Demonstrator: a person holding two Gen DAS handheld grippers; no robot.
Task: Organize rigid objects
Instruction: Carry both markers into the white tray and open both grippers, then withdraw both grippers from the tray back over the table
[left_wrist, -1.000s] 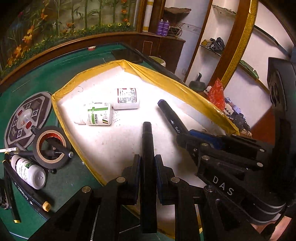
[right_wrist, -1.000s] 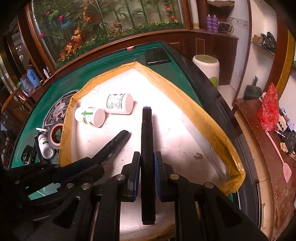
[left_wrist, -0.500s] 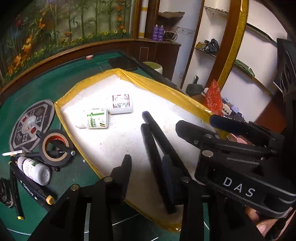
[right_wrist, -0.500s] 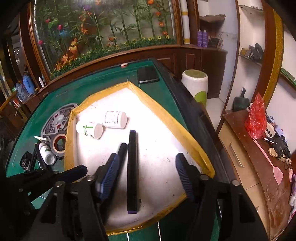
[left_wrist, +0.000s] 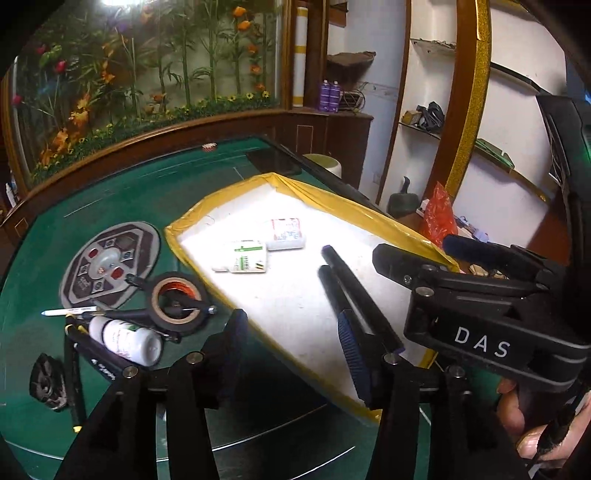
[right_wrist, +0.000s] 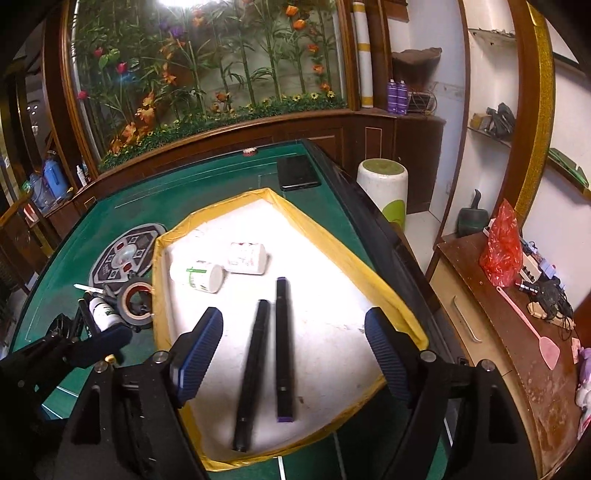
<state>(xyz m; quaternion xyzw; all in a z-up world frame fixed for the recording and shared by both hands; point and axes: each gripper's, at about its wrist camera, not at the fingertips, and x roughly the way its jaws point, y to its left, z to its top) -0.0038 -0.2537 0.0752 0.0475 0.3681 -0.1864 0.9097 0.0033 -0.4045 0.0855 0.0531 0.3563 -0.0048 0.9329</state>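
Only the right wrist view shows both black markers whole: the round-barrelled marker (right_wrist: 251, 373) and the purple-ended marker (right_wrist: 284, 347) lie side by side on the white tray (right_wrist: 332, 317) with its yellow taped rim, below the two white pill bottles (right_wrist: 197, 275). The left wrist view alone shows a hand (left_wrist: 532, 424) gripping the right gripper's handle, and the tape roll (left_wrist: 177, 301) clearly. The right gripper (right_wrist: 291, 354) is opening, jaws wide, markers lying loose between them; the left gripper (left_wrist: 291, 343) is opening too, nothing held, markers beyond its right finger
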